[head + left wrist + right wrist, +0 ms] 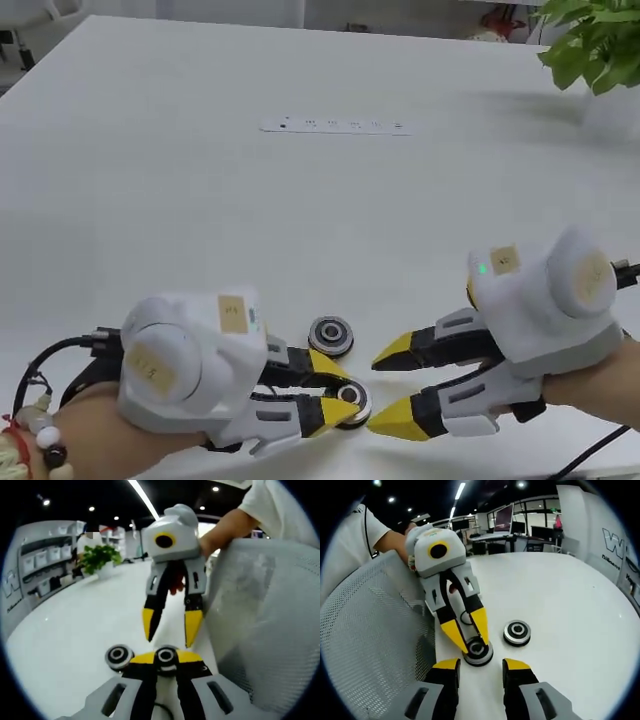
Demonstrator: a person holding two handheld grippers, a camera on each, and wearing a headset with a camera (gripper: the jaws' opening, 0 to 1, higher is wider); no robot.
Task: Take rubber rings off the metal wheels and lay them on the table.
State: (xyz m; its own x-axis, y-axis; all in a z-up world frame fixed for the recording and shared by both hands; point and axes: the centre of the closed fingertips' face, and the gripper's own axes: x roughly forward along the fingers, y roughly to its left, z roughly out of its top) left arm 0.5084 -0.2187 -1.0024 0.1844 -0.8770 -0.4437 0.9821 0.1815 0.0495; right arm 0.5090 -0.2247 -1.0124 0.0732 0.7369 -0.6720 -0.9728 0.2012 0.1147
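Note:
Two small metal wheels with black rubber rings lie near the front edge of the white table (pixel 300 230). My left gripper (pixel 345 392) (pixel 166 657) is shut on the nearer wheel (pixel 358 400) (pixel 166 656) (pixel 478 652), its yellow tips on either side of the rim. The second wheel (pixel 331 335) (pixel 119 656) (pixel 517 632) lies free just beyond it. My right gripper (pixel 385 388) (pixel 482 664) faces the left one, open, with its tips a short way from the held wheel. It also appears open in the left gripper view (pixel 170 632).
A white power strip (pixel 338 126) lies at the far middle of the table. A green plant (pixel 590 45) (pixel 97 557) stands at the far right corner. A grey mesh chair back (pixel 265 620) (pixel 370 630) is close beside the grippers. Shelves with bins line the room's wall.

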